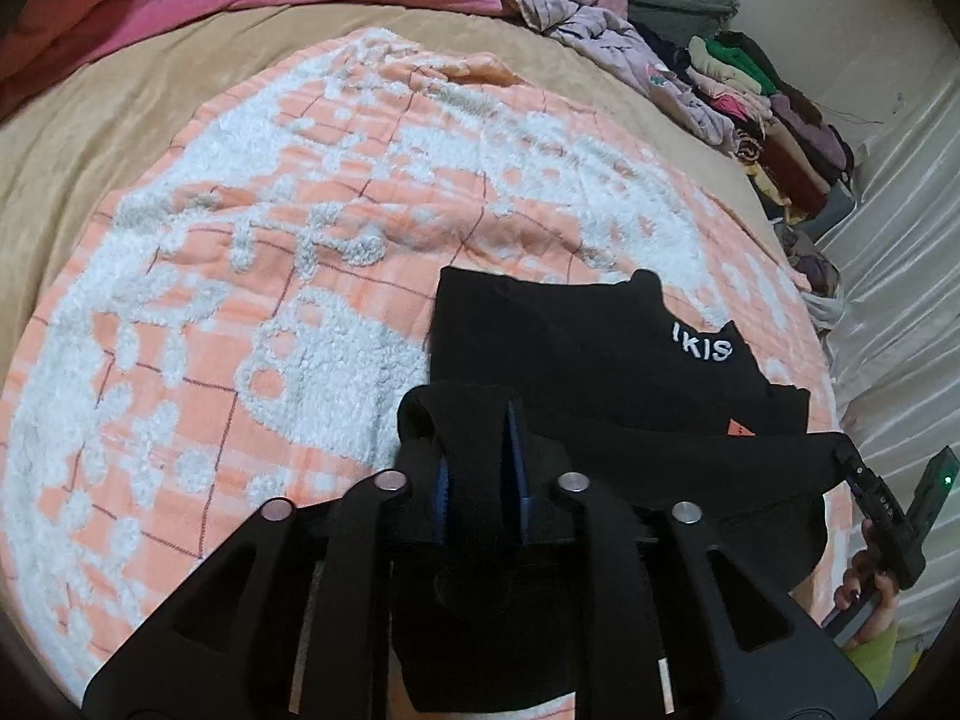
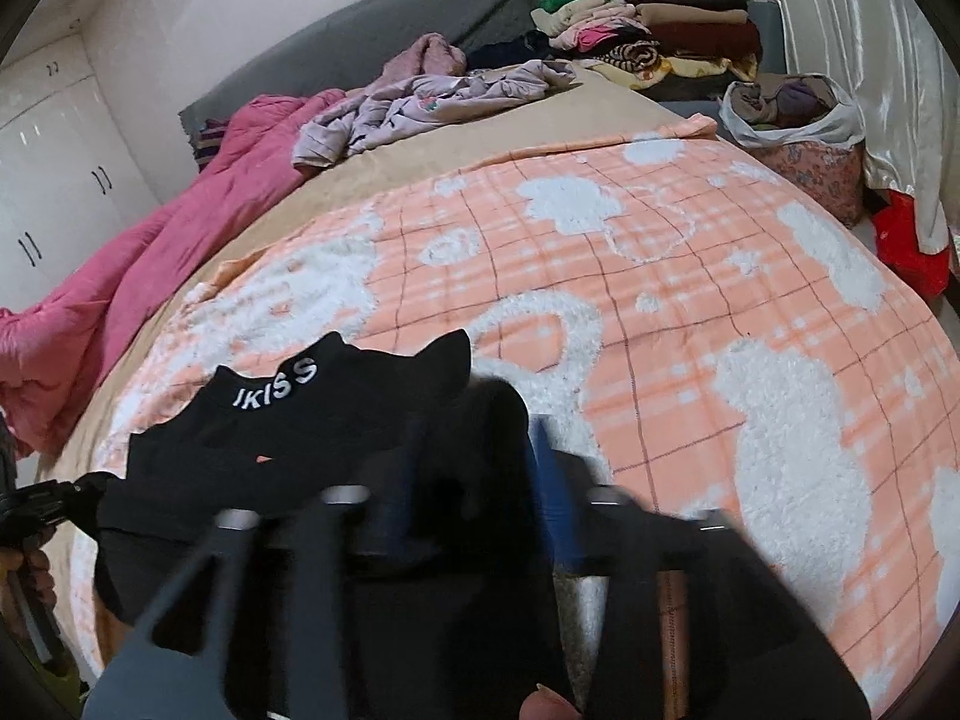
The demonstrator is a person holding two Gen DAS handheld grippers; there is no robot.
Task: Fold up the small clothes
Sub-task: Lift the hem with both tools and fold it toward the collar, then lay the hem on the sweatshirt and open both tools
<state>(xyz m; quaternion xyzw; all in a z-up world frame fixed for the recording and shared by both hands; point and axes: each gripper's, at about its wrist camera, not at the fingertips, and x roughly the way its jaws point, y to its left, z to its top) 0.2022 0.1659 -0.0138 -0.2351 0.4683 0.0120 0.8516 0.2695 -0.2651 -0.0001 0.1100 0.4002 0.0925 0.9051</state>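
Left wrist view: the left gripper (image 1: 480,450) is nearest, its blue pads close together with a fold of the black garment (image 1: 576,354) between them; whether the pads still press on it I cannot tell. The garment lies on the peach-and-white blanket (image 1: 252,276) spread over the bed, with white lettering at its collar. Only this view shows the right gripper (image 1: 882,498) from outside, at the garment's far corner, held by a hand (image 1: 870,594).

Right wrist view: the right gripper (image 2: 480,468), blurred, has its jaws spread, with black cloth draped between them. Seen only here: one white wardrobe (image 2: 54,180) and one bag of clothes (image 2: 798,120). Both views show one pink quilt (image 2: 120,276), one lilac garment (image 2: 420,102) and one stack of folded clothes (image 2: 660,18).
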